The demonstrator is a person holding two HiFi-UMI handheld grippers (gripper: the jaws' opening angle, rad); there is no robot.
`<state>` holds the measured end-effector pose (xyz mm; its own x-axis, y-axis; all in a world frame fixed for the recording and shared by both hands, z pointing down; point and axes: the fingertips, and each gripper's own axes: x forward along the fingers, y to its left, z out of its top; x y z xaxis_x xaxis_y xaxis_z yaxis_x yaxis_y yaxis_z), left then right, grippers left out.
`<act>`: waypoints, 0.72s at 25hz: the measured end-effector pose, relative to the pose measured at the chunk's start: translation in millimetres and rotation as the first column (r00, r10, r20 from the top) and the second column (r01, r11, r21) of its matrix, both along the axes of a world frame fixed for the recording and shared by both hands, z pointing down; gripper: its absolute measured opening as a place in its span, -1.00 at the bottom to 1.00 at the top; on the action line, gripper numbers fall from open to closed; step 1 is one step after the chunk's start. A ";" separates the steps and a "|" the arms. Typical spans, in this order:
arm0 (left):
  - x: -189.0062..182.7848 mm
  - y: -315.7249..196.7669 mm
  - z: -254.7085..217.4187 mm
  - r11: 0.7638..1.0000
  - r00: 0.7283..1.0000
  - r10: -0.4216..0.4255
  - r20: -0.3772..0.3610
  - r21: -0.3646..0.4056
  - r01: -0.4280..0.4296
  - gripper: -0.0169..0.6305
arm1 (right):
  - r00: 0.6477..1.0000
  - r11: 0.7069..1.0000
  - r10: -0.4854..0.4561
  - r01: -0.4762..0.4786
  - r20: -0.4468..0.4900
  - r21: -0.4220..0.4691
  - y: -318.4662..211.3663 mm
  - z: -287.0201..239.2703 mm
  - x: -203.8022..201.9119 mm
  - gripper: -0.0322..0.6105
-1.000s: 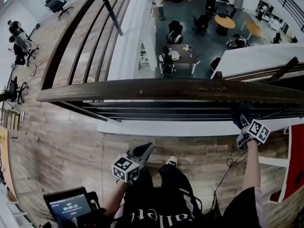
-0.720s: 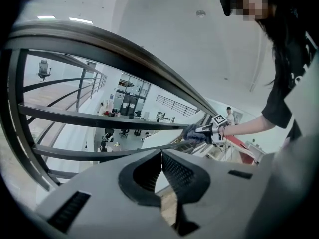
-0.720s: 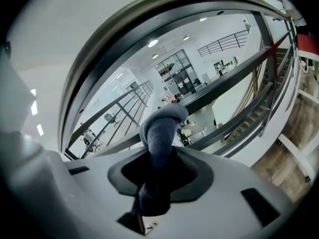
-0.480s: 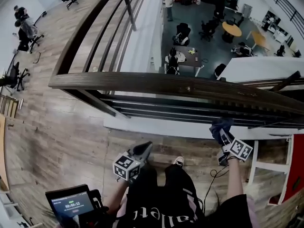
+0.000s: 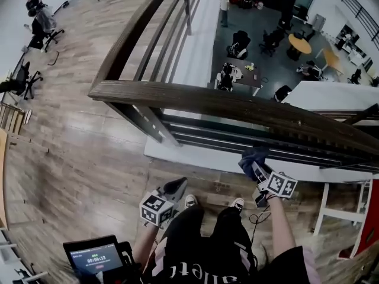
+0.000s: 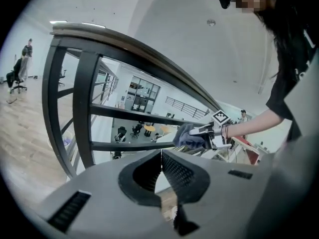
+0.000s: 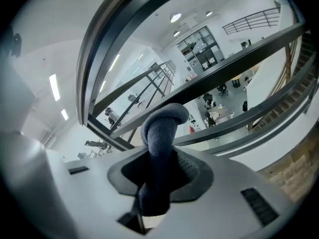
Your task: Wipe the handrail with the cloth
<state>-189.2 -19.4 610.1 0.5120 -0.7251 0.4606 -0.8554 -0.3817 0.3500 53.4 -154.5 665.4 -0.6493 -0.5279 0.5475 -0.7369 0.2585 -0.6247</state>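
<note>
your right gripper (image 5: 256,169) has its jaws pinched on the dark blue-grey cloth (image 5: 251,158), and the right gripper view shows a thick fold of it standing up between them. the cloth hangs below the wooden handrail (image 5: 237,107), in front of the lower bars and apart from the top rail. in the right gripper view the handrail (image 7: 102,44) arcs overhead with a clear gap above the cloth (image 7: 160,133). so you look to be between strokes or on the approach, and no wiping contact shows now.

your left gripper (image 5: 173,188) sits low by your legs, well away from the rail. its jaws are pressed together with nothing in them, as the left gripper view shows (image 6: 161,167).

the next move calls for lifting the cloth up onto the top face of the rail. press the fold flat against the wood and then draw it along the length. the cloth bulges only a little past the jaw tips, so tilt the gripper to let fabric, not jaw, meet the wood.

compared with a second ago, your right gripper has travelled leftward along the railing and sits a little lower in the head view. your head has turned too, so the rail's corner now lies further right. the left gripper has barely moved.
</note>
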 end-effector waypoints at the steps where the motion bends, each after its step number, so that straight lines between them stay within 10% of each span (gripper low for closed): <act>1: -6.7 0.2 0.7 1.000 1.000 -0.015 0.003 -0.004 0.015 -0.93 | 0.999 0.999 -0.039 0.039 -0.005 -0.003 1.3 3.1 -17.3 -0.58; 18: -154.3 28.3 78.4 0.987 0.987 -0.161 -0.030 -0.018 0.160 -0.93 | 0.890 0.891 -0.454 0.452 -0.046 -0.038 2.2 73.3 -346.9 -0.58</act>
